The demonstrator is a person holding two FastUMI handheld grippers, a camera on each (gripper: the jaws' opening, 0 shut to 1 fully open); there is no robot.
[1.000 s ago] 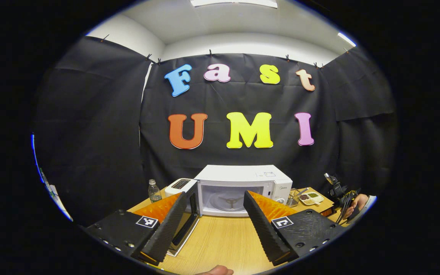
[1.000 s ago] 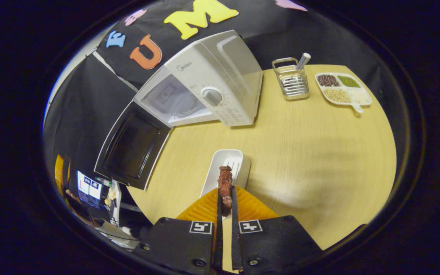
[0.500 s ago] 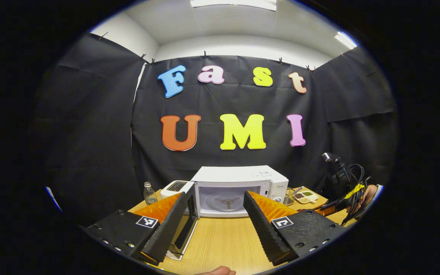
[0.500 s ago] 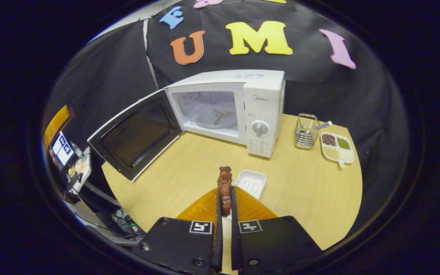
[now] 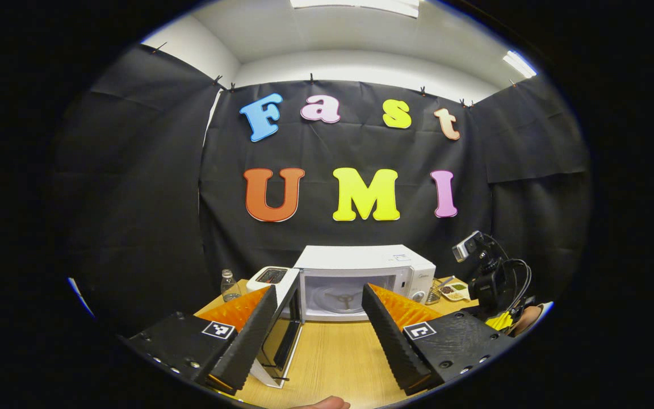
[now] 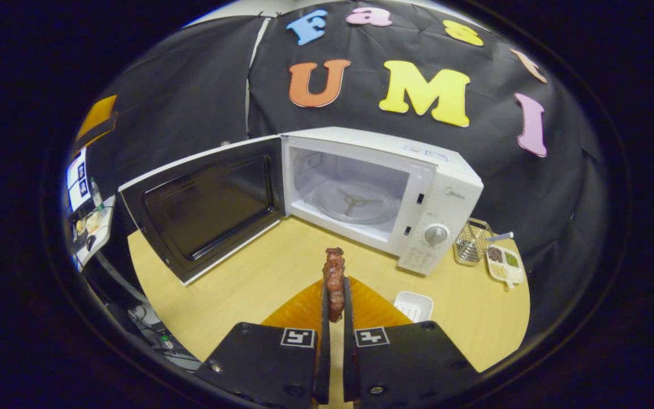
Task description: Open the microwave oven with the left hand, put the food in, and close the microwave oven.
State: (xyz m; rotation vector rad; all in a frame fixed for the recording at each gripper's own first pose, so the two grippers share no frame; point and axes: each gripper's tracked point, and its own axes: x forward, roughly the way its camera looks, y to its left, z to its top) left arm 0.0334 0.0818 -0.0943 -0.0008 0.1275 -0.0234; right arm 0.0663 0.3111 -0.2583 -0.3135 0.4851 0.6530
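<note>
Pinching the food [image 6: 335, 272], the right gripper [image 6: 334, 295] faces the microwave oven [image 6: 384, 193], its door [image 6: 202, 204] swung wide for loading; the left gripper [image 5: 318, 324] waits spread, empty.

Honestly not much you can actually read here: the microwave [image 6: 355, 149] has a small brand mark [image 6: 455, 194] at the top of its control panel and tiny print around the dial [image 6: 436, 234], but both are too small to make out for sure. There's also a sticker [image 6: 426, 152] on the microwave's top, and it's just a pale blur. The only other signs are square black-and-white coded tags with no letters or numbers, two on the body of the right gripper [image 6: 334, 284] and two on the body of the left gripper [image 5: 318, 295].
</note>
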